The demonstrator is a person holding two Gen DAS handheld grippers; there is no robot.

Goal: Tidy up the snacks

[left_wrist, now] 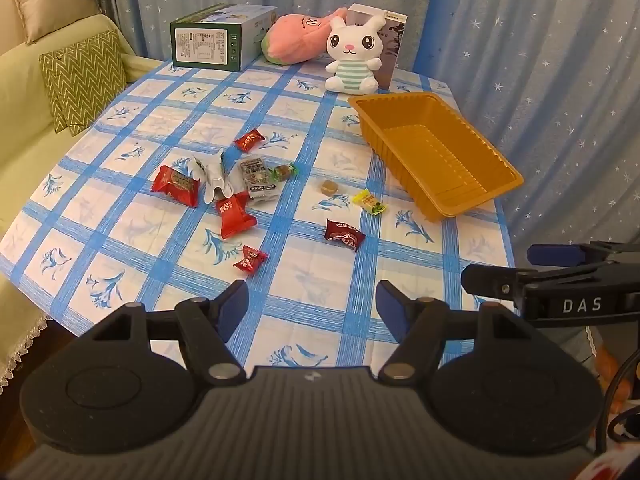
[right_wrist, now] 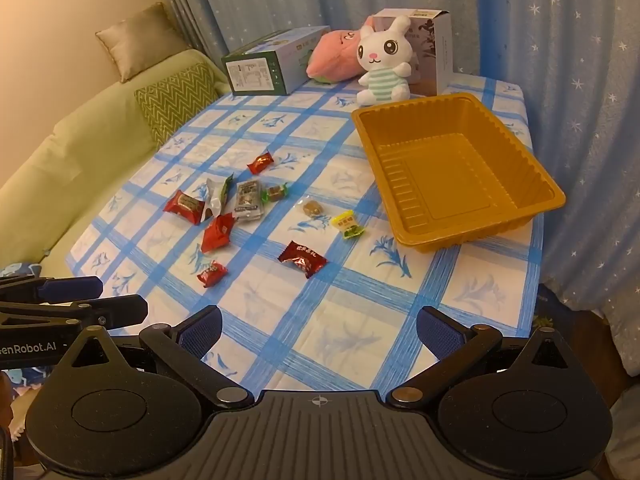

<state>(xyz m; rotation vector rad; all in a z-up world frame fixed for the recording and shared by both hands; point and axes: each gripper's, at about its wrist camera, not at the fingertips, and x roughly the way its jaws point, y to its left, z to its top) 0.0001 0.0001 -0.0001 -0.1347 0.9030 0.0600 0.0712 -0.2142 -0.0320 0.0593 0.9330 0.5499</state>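
Several wrapped snacks lie scattered on the blue checked tablecloth (left_wrist: 304, 280): red packets (left_wrist: 176, 186), a silver pouch (left_wrist: 216, 176), a grey packet (left_wrist: 258, 178), a yellow candy (left_wrist: 370, 202) and a dark red packet (left_wrist: 344, 235), also in the right wrist view (right_wrist: 303, 259). An empty orange tray (left_wrist: 436, 152) stands at the right, also in the right wrist view (right_wrist: 456, 168). My left gripper (left_wrist: 312, 304) is open and empty above the near table edge. My right gripper (right_wrist: 318, 330) is open and empty there too, to its right.
At the table's back stand a green box (left_wrist: 218, 38), a pink plush (left_wrist: 298, 36), a white rabbit plush (left_wrist: 352, 56) and a dark box (left_wrist: 390, 44). A sofa with cushions (left_wrist: 80, 80) is at the left. Blue starred curtains hang behind.
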